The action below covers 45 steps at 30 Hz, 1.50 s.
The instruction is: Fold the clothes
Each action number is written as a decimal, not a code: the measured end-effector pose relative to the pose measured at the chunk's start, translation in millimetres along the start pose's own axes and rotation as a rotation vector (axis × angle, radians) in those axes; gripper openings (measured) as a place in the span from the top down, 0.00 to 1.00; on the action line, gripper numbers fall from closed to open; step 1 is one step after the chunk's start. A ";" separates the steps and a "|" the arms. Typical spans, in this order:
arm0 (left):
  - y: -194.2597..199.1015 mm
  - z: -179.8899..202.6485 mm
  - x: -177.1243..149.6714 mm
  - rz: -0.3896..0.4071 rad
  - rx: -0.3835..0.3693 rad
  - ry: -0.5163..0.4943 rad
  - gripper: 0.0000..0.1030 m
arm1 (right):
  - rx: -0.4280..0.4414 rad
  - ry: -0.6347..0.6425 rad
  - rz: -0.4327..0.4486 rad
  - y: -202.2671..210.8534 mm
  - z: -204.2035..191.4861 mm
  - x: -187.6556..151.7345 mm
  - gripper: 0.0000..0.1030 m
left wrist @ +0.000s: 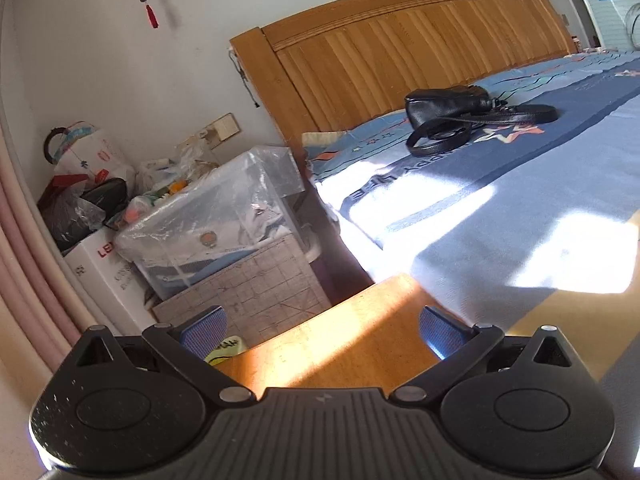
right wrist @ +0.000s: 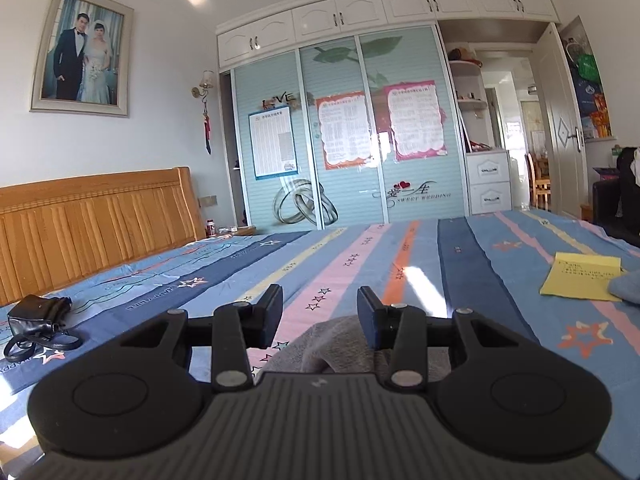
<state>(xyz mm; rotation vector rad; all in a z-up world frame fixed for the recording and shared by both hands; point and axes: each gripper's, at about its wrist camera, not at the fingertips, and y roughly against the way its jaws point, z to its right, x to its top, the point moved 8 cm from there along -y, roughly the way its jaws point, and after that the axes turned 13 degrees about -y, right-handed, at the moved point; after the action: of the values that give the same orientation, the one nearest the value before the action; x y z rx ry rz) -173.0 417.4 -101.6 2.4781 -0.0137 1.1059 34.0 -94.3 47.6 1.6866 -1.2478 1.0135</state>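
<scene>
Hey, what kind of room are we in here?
A home bedroom, most likely. A bed with a striped, star-printed sheet fills both views, backed by a wooden headboard. A sliding-door wardrobe stands at the far wall.

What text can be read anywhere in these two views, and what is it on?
"LOVE": black letters on the wardrobe door.
"SWEET WEDDING": decal low on the wardrobe.
"LE", rest cut off: white box.
"HAPPY LIFE", seen upside down: bedsheet.
Wardrobe posters and yellow paper: too small to read.
</scene>
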 end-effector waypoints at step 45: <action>8.3 43.2 62.1 0.021 -0.092 0.068 0.01 | -0.114 0.007 -0.047 10.1 57.9 -30.4 0.45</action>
<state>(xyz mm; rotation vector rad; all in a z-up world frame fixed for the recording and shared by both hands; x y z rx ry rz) -101.4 403.3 -79.9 2.3632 -0.0689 1.1716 26.5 -139.3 -0.4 1.6159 -1.2324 0.9026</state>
